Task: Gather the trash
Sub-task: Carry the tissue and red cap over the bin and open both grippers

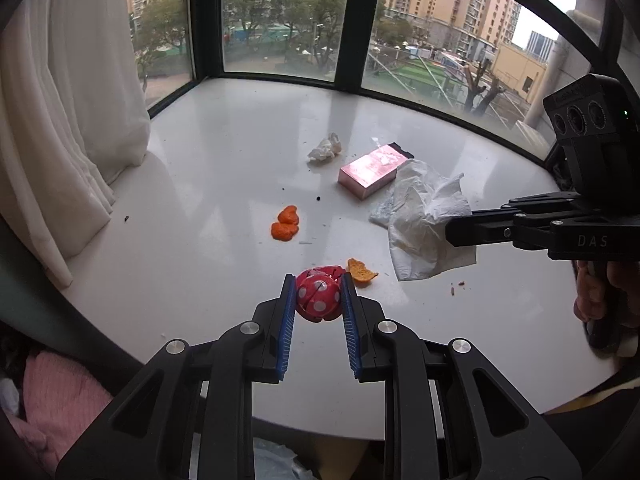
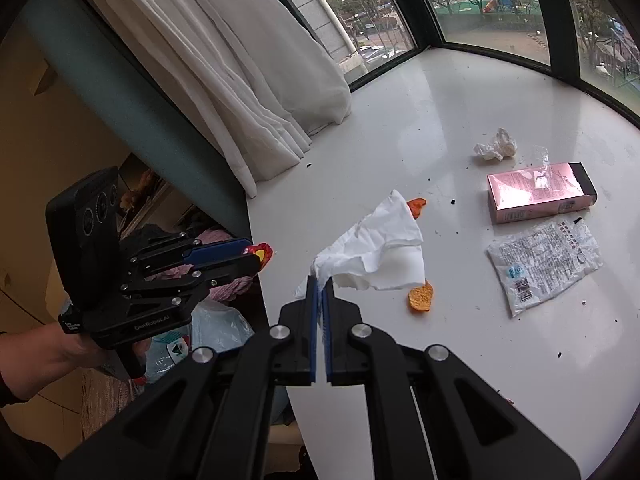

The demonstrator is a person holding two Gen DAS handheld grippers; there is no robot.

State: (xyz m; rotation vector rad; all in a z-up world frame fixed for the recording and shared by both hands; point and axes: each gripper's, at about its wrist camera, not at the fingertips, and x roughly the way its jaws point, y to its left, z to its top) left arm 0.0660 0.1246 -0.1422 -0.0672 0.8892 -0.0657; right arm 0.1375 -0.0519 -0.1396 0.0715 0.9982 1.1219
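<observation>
My left gripper (image 1: 317, 285) is shut on a red wrapper ball with white dots (image 1: 319, 300), held above the near edge of the white table (image 1: 200, 208). In the right wrist view, that gripper (image 2: 253, 255) hangs past the table's left edge with the red ball (image 2: 264, 254) at its tips. My right gripper (image 2: 320, 282) is shut on a corner of a white tissue (image 2: 380, 248), which hangs lifted over the table. From the left wrist view, the right gripper (image 1: 452, 232) comes in from the right with the tissue (image 1: 424, 220).
On the table lie orange peel pieces (image 1: 285, 222) (image 2: 421, 298), a pink box (image 2: 540, 192), a crumpled tissue (image 2: 496, 145), a printed plastic wrapper (image 2: 544, 264) and dark crumbs. A white curtain (image 2: 240, 80) hangs at the left. A plastic bag (image 2: 216, 328) sits below the table edge.
</observation>
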